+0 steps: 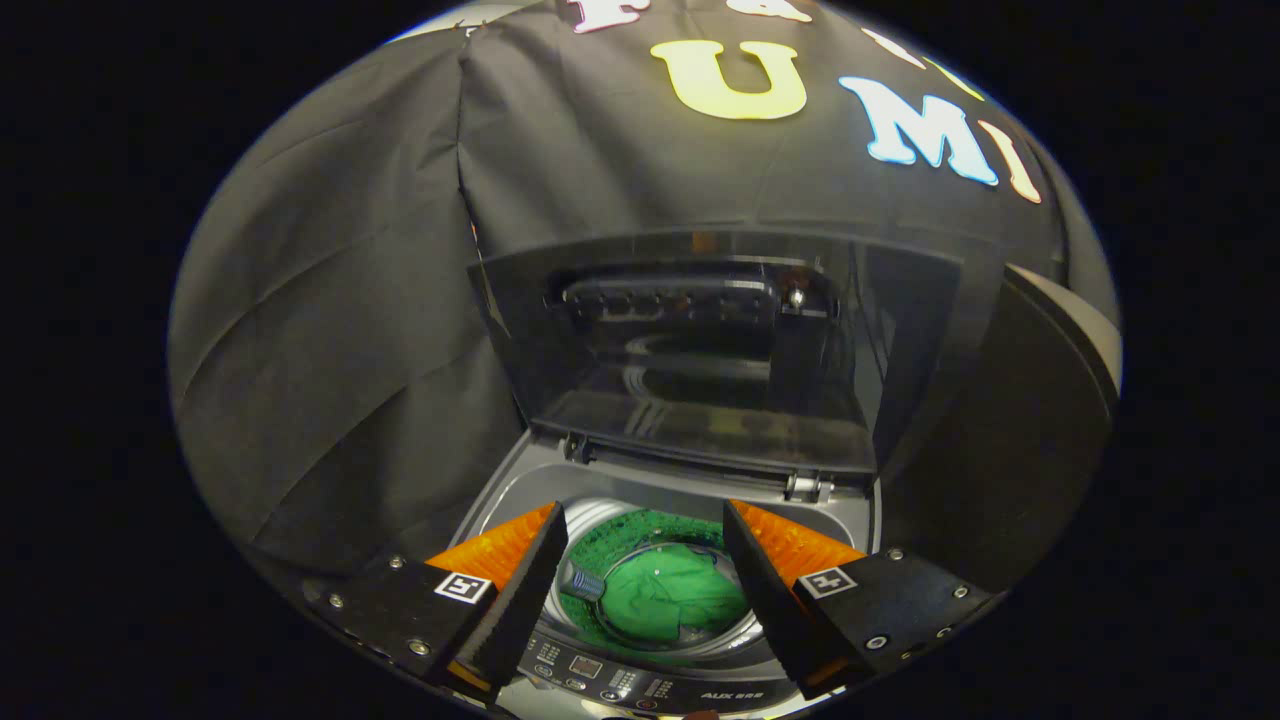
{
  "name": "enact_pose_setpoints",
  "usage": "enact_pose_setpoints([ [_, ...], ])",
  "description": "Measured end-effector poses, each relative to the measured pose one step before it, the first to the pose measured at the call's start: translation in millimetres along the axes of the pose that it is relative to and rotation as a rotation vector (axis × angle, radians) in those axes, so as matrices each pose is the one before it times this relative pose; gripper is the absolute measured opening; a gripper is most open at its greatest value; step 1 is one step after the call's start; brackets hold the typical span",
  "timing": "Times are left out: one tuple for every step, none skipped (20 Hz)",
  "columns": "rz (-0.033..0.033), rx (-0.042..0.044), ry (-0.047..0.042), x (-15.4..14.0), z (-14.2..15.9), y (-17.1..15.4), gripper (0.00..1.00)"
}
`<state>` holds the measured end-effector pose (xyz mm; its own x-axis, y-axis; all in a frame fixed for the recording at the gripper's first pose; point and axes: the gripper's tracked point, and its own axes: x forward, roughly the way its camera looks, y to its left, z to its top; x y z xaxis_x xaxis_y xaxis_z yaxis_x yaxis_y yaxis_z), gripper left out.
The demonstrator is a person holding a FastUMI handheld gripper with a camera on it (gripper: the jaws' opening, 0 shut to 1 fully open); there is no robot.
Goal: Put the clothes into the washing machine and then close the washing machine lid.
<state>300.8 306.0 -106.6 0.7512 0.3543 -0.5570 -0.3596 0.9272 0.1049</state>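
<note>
Dark cloth hangs across the back, and the washing machine (690, 480) sits low in the middle of the frame with its lid (700, 350) standing up and open. Green clothes (675, 600) lie down in the drum, seen between the fingers. The claw (645, 530) is spread wide, holding nothing, above the control panel (640, 682).

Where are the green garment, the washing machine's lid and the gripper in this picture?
green garment (672, 598): gripper view, on the bunched cloth down in the drum.
lid (700, 350): gripper view, on the raised clear panel.
gripper (645, 555): gripper view, midway between its open, empty fingertips.
</note>
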Motion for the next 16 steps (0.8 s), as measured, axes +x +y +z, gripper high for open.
enact_pose_setpoints([
  [-0.00204,-0.00844,-0.03718,-4.00,11.81,0.90,0.96],
  [-0.00207,-0.00932,-0.03638,-4.89,11.76,1.06,0.96],
  [0.00069,-0.00589,-0.03703,-3.57,13.34,1.28,0.96],
  [-0.00025,-0.00502,-0.03664,1.57,9.37,0.28,0.96],
  [-0.00457,-0.00393,-0.03725,-2.60,10.99,-0.31,0.96],
  [-0.00408,-0.00589,-0.03590,-2.85,13.78,1.01,0.96],
  [-0.00493,-0.00766,-0.03461,-0.86,13.58,-0.70,0.96],
  [-0.00566,-0.00890,-0.02644,1.15,10.65,0.29,0.96],
  [-0.00482,-0.00921,-0.02131,0.40,10.03,0.17,0.95],
  [-0.00323,-0.00440,-0.02060,0.90,9.03,0.02,0.95],
  [-0.00196,-0.00265,-0.01577,1.82,8.01,0.01,0.96],
  [-0.00642,-0.00186,-0.00897,3.38,7.17,-1.75,0.95],
  [-0.01001,0.00197,-0.00482,3.15,6.18,-2.60,0.95],
  [-0.01219,0.00497,-0.00513,4.60,6.11,-3.25,0.95],
  [-0.01310,0.01038,-0.00600,4.91,7.20,-3.97,0.96],
  [-0.01172,0.01101,0.00141,5.55,4.54,-2.47,0.95],
])
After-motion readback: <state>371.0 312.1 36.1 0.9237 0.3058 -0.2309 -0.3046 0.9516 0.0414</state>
